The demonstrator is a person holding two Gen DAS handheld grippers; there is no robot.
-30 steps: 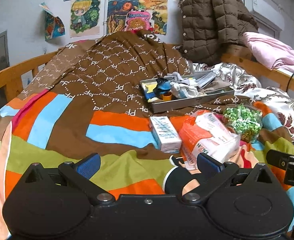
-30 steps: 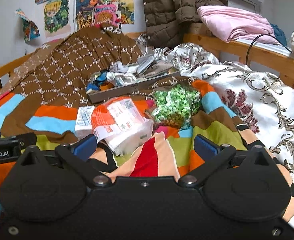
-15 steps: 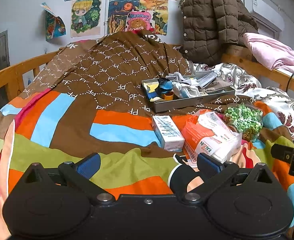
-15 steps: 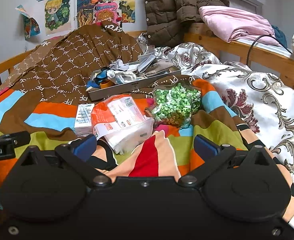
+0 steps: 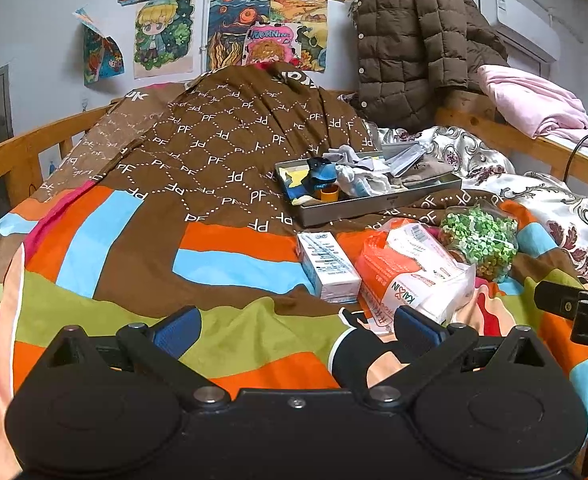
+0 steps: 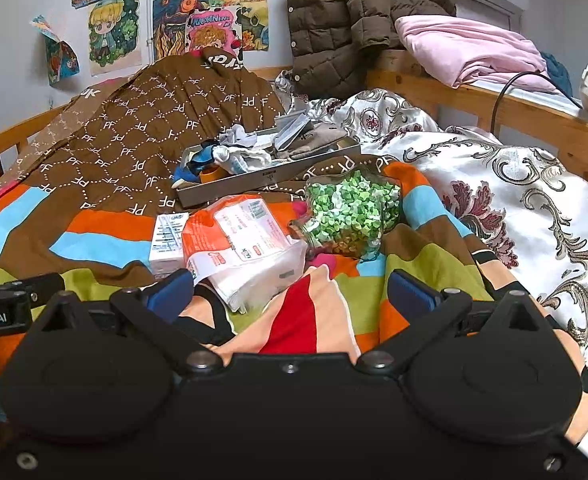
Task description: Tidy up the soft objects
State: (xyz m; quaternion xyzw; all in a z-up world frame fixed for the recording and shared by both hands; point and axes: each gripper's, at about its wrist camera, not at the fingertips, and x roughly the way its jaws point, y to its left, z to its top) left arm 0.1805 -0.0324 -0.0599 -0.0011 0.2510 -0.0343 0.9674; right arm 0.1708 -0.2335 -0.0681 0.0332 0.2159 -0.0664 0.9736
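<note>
On the striped quilt lie an orange-and-white tissue pack (image 5: 408, 280) (image 6: 246, 244), a small white box (image 5: 326, 266) (image 6: 168, 240) to its left, and a jar of green paper stars (image 5: 480, 240) (image 6: 350, 212) on its side to the right. Behind them stands a grey metal tray (image 5: 374, 204) (image 6: 254, 180) holding socks and small items. My left gripper (image 5: 296, 328) is open and empty, just short of the box and pack. My right gripper (image 6: 292, 294) is open and empty, just short of the pack and jar.
A brown patterned blanket (image 5: 222, 148) is heaped behind the tray. A white floral duvet (image 6: 514, 200) lies on the right. Wooden bed rails (image 5: 14, 160) (image 6: 534, 120) run along both sides. A brown jacket (image 6: 346, 20) and pink cloth (image 6: 466, 48) hang at the back.
Both grippers have eased slightly back and up from the items; the scene shifted a little down and away. Jaws stayed open and empty.
</note>
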